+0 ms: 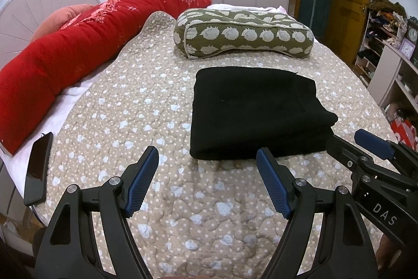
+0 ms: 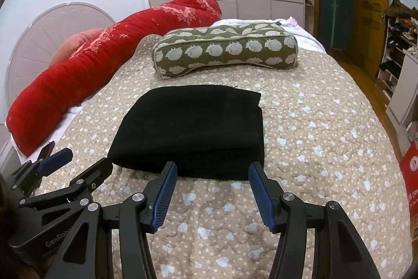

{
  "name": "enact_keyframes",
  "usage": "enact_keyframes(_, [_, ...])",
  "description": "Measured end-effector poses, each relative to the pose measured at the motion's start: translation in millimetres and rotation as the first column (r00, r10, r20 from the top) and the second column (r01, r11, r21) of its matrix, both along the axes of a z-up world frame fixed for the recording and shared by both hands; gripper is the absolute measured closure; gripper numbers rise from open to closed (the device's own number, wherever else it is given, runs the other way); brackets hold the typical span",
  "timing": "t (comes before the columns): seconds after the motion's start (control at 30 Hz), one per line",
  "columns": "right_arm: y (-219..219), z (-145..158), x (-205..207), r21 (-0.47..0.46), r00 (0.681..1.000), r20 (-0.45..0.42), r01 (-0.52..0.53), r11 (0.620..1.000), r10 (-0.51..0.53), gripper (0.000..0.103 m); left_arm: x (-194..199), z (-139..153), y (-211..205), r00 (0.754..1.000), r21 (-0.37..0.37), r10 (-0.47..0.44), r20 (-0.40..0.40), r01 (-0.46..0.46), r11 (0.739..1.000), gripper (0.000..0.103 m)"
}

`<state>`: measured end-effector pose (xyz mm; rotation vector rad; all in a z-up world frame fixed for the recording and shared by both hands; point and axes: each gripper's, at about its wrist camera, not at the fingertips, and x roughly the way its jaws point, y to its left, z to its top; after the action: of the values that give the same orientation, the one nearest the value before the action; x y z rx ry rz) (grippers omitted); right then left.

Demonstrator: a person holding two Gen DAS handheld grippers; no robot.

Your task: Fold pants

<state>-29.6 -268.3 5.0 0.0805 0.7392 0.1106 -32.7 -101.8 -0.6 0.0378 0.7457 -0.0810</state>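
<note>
The black pants [image 1: 258, 111] [image 2: 193, 130] lie folded into a thick rectangle on the beige quilted bedspread [image 1: 146, 111] [image 2: 313, 137]. My left gripper [image 1: 207, 156] hovers open just short of the stack's near left corner, with nothing between its blue pads. My right gripper [image 2: 213, 168] also stands open, its fingertips close to the near edge of the pants, holding nothing. Each gripper shows at the side of the other's view: the right gripper [image 1: 350, 140] and the left gripper [image 2: 86, 158].
A green cushion with white hedgehog prints [image 1: 243, 34] [image 2: 224, 51] lies beyond the pants. A long red rolled quilt [image 1: 86, 35] [image 2: 109, 49] runs along the left. A dark phone [image 1: 39, 169] rests at the bed's left edge. Shelves [image 1: 392, 43] and a yellow door [image 1: 350, 1] stand to the right.
</note>
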Motion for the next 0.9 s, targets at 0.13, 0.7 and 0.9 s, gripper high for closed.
enact_keyframes(0.13, [0.1,0.2,0.0,0.000,1.000,-0.001,-0.001,1.000,0.001,0.048,-0.4,-0.1,-0.1,1.000,0.000,0.000,0.000,0.000,1.000,0.025])
enact_keyframes(0.7, [-0.9,2.4,-3.1,0.005,1.000,0.007,0.004,1.000,-0.004,0.048,-5.3,5.1,-2.8,1.000,0.003,-0.003,0.009,0.003,1.000,0.025])
enact_keyframes(0.9, [0.8,4.2,-4.5,0.002,1.000,0.010,0.004,1.000,-0.004,0.047,-5.4,5.5,-2.8,1.000,0.005,-0.004,0.009,0.004,1.000,0.025])
